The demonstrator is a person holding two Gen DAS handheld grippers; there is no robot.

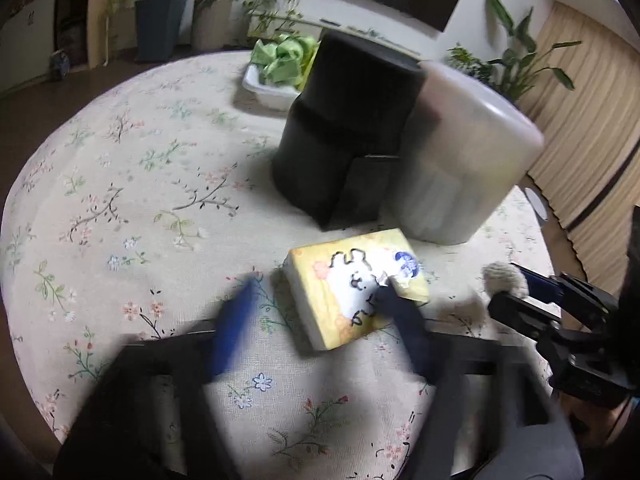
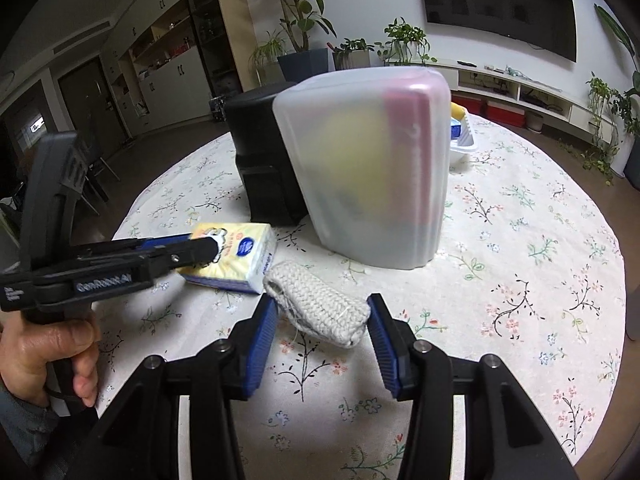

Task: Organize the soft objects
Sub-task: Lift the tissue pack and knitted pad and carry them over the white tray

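A yellow tissue pack [image 1: 354, 286] with a cartoon print lies on the floral tablecloth; it also shows in the right wrist view [image 2: 236, 256]. My left gripper [image 1: 316, 300] is open, its fingers on either side of the pack, the right finger resting over its top. A grey knitted piece [image 2: 320, 310] lies just right of the pack; it shows in the left wrist view [image 1: 505, 280]. My right gripper [image 2: 322, 318] is open, with the knitted piece between its blue pads. A translucent white bin [image 2: 374, 172] and a black bin [image 1: 344, 120] stand behind.
A white tray [image 1: 266, 88] holding green cloth [image 1: 284, 58] sits at the table's far side. The round table [image 2: 520, 240] carries a floral cloth. Potted plants, a TV and curtains surround the table. The translucent bin holds yellow and pink items.
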